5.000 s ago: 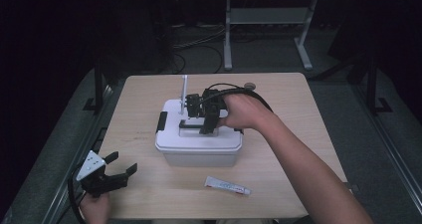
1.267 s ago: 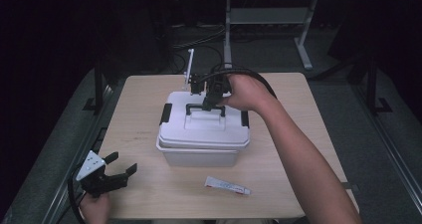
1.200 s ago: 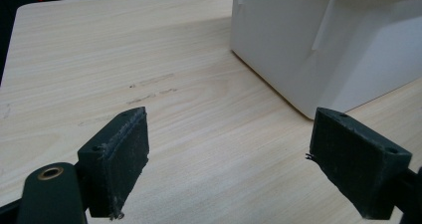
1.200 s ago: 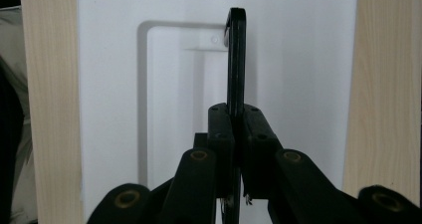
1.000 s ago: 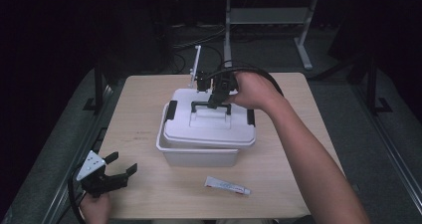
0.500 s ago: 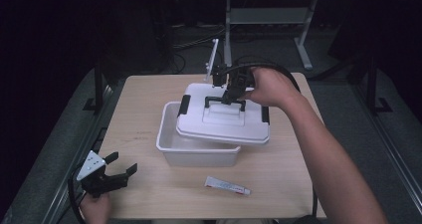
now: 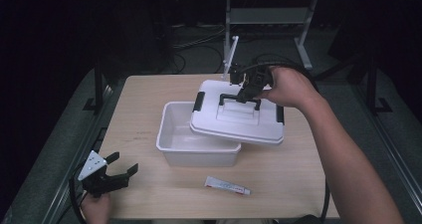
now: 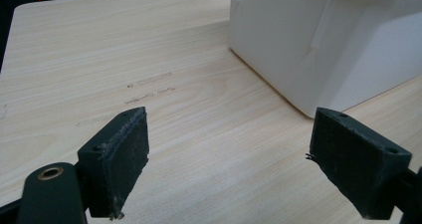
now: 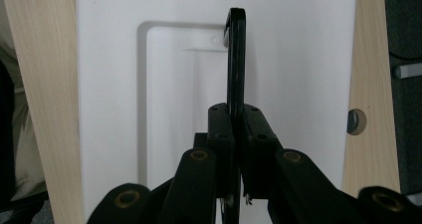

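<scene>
High view: your right gripper (image 7: 247, 87) pinches the black handle (image 7: 239, 99) of the white plastic lid (image 7: 238, 118), held tilted, overlapping the open white plastic box (image 7: 185, 140). Your left gripper (image 7: 110, 176), jaws spread, sits at the worktop's (image 7: 144, 89) near-left corner.

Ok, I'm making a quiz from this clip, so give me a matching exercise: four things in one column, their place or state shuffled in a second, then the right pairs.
1. lid
2. box
3. tube
4. left gripper

a. lying flat by the table's near edge
b. open, at the near left corner
c. lifted by its black handle, overlapping the box's right rim
d. open-topped, standing on the table

Pairs: 1-c, 2-d, 3-a, 4-b
</scene>
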A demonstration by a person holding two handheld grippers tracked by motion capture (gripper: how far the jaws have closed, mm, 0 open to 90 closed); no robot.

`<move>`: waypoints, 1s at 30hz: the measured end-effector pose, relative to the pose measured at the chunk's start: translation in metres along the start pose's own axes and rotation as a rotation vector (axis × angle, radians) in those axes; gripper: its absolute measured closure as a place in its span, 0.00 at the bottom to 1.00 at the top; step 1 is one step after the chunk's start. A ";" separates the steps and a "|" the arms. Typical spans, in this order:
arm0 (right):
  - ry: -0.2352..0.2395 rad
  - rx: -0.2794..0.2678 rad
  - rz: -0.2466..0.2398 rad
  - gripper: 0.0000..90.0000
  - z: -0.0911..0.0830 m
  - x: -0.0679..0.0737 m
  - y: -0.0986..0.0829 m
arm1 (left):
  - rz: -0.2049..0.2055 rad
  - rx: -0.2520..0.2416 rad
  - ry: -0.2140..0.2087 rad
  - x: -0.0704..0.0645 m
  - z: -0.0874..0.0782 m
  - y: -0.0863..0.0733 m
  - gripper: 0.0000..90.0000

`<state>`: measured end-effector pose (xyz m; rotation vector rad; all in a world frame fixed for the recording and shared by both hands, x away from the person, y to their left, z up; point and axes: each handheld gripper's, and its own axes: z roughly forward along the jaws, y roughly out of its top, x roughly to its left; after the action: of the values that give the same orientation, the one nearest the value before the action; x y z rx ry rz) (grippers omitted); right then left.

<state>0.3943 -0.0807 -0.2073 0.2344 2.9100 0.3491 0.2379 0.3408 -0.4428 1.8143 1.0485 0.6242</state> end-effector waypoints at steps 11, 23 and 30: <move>-0.013 -0.011 0.042 0.94 -0.009 -0.003 -0.028 | 0.003 0.003 0.003 0.000 0.000 0.000 0.17; -0.027 -0.012 0.109 0.94 -0.016 -0.005 -0.064 | 0.007 0.009 0.000 -0.001 0.001 0.000 0.17; -0.037 -0.013 0.141 0.94 -0.021 -0.006 -0.084 | 0.005 0.008 0.001 -0.001 0.001 0.000 0.17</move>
<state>0.3844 -0.1667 -0.2075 0.4409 2.8614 0.3821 0.2384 0.3390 -0.4433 1.8242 1.0489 0.6247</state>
